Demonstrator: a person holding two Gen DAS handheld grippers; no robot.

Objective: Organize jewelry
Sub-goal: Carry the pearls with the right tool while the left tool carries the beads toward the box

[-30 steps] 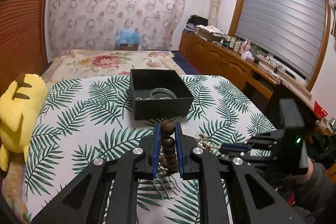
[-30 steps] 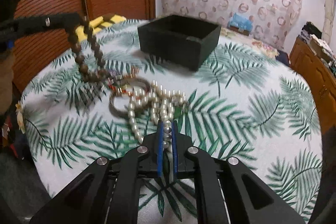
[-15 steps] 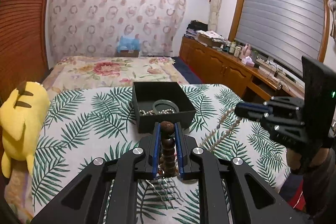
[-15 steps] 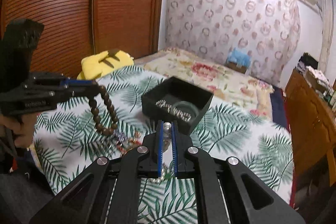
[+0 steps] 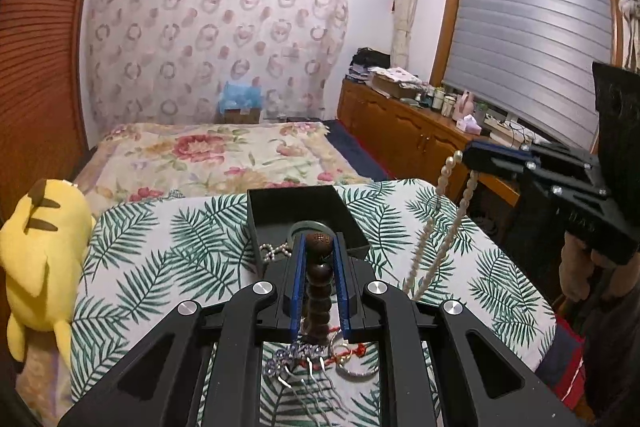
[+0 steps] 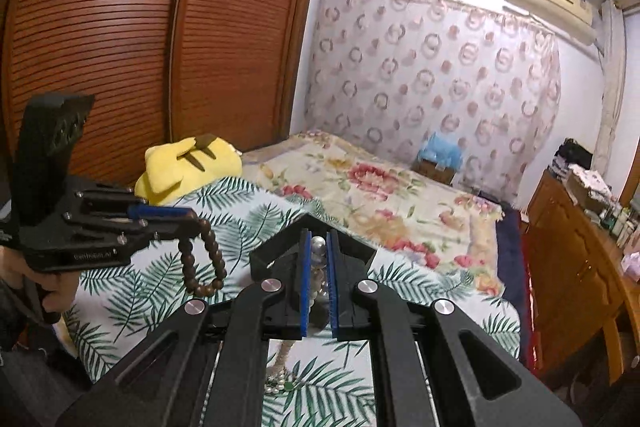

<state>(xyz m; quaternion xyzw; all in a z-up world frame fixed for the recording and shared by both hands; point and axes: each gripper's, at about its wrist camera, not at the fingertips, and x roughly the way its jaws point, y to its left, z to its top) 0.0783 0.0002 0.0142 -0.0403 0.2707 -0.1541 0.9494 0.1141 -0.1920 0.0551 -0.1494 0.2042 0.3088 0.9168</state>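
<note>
Two strands are in the air at once. Bracelet (image 5: 319, 283), dark wooden beads, is pinched between the closed fingers of the left gripper (image 5: 319, 247) and hangs as a loop below them, seen from the right wrist. Pearls (image 5: 448, 223) are clamped in the closed right gripper (image 6: 319, 255), dangling down to the leaf-print cloth (image 5: 168, 259). Box (image 5: 340, 215), black and open-topped, sits on the cloth just ahead of the left gripper; a green ring and some pearls already lie inside. More jewelry (image 5: 320, 355) lies on the cloth below the left gripper. Step judged: carry to box. Next calls for bringing each strand over the opening, lowering until slack, then releasing, one at a time to avoid tangling
</note>
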